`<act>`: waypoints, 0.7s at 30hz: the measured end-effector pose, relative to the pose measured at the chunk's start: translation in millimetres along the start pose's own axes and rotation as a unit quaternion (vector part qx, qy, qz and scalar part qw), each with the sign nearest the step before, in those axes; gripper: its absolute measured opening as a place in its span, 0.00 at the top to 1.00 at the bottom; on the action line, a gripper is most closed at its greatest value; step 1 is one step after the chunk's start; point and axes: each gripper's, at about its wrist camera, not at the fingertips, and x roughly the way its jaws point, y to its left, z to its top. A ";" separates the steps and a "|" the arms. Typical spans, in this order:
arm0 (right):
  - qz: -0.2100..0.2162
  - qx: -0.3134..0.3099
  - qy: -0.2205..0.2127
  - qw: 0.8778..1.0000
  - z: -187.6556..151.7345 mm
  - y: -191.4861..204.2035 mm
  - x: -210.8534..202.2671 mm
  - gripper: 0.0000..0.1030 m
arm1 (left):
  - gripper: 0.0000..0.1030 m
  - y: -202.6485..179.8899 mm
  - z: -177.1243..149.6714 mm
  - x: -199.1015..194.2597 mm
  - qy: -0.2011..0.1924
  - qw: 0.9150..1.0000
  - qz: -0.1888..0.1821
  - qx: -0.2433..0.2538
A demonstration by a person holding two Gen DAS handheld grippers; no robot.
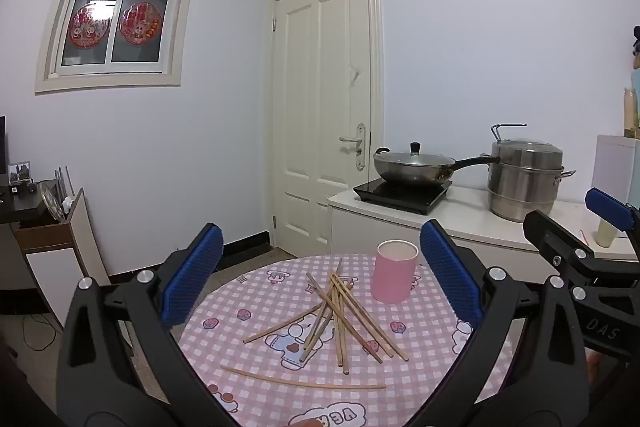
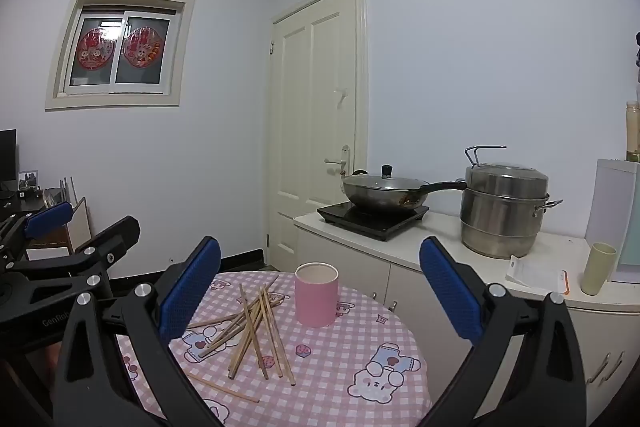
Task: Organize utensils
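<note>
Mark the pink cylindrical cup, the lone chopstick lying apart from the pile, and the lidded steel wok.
pink cylindrical cup (image 1: pixel 393 279): left wrist view, middle of its side wall.
lone wooden chopstick (image 1: pixel 303 382): left wrist view, mid-length of the stick.
lidded steel wok (image 2: pixel 384 195): right wrist view, front of its bowl.

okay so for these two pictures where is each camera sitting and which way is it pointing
Left wrist: on the left gripper, above the round table, facing the chopsticks, pink cup and door; both blue pads open, right gripper at right edge.
Right wrist: on the right gripper, facing the same way from further right; left gripper at left edge.
Shared: table, chopsticks, cup, wok, steamer pot.
</note>
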 end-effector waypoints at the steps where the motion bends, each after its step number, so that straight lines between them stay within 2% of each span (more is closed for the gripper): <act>1: 0.000 0.000 0.000 1.000 0.1 -0.3 0.2 0.07 | 0.06 0.0 0.0 -0.1 -0.001 1.000 0.000 -0.001; 16: -0.002 0.001 -0.003 1.000 1.2 0.7 -0.4 0.07 | 0.06 -0.6 -0.4 0.7 -0.004 1.000 0.002 -0.002; 21: -0.002 0.002 -0.004 1.000 0.5 0.2 -0.5 0.07 | 0.06 -0.3 8.9 0.1 -0.004 1.000 0.004 0.002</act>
